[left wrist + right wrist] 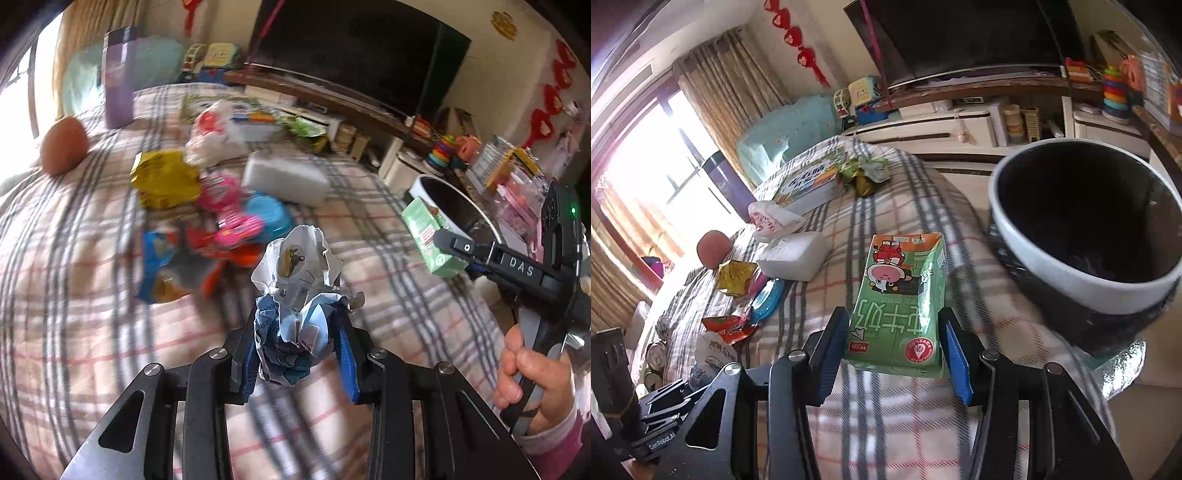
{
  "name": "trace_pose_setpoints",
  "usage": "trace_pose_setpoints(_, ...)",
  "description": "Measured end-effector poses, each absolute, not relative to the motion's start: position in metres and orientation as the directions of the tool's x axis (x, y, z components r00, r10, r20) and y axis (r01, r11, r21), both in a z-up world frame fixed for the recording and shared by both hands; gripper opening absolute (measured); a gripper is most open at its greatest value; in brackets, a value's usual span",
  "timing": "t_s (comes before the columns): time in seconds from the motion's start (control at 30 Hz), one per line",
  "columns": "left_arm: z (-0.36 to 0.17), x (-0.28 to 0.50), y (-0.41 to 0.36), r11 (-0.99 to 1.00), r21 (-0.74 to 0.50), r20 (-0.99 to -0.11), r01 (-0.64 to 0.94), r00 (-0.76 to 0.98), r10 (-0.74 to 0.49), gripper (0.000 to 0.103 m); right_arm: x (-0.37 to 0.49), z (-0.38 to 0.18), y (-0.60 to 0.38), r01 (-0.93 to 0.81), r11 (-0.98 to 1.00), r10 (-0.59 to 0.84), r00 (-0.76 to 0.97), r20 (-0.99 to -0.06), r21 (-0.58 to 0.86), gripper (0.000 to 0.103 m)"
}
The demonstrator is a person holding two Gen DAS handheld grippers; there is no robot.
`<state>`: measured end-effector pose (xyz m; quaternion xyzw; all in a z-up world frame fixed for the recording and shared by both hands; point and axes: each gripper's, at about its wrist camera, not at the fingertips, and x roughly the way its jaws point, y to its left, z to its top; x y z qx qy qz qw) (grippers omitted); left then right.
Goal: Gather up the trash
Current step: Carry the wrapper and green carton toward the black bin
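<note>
**A:** What is taking up most of the scene?

**B:** A plaid cloth [92, 288] is covering the whole surface, and litter is lying across it. A dark bin with a white rim [1082, 258] is standing at the right edge of the cloth, its mouth facing up.

**A:** And the grippers?

**B:** The right gripper [894, 350] is pinching a green milk carton [901, 306] between its blue pads, and the carton is hanging clear of the cloth, just beside the bin. In the left wrist view the same carton [430, 240] is showing near the bin's rim, with a hand [532, 376] wrapping the gripper's handle.

**A:** The left one?

**B:** The left gripper [295, 350] is clamping a crumpled white-and-blue paper wad [295, 295], which is sticking up beyond the fingertips, above the cloth.

**A:** What is lying loose?

**B:** A white foam block [286, 179] is sitting mid-cloth, a yellow wrapper [164, 181] is lying well to its left, and a pink packet [229, 206] is resting between them, touching a blue round lid [269, 214]. A brown ball [62, 146] is sitting at the far left edge.
</note>
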<state>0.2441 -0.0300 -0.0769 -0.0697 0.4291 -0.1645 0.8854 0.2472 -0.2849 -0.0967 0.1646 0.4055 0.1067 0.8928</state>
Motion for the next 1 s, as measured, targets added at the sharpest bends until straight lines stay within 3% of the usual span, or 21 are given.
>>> trace_pose_setpoints(1.0,-0.066,0.28,-0.128,0.893,-0.219,-0.723,0.392,0.549,-0.419,0.034,0.211,-0.073,-0.354,-0.012,0.903,0.304,0.725,-0.618,0.43,0.049)
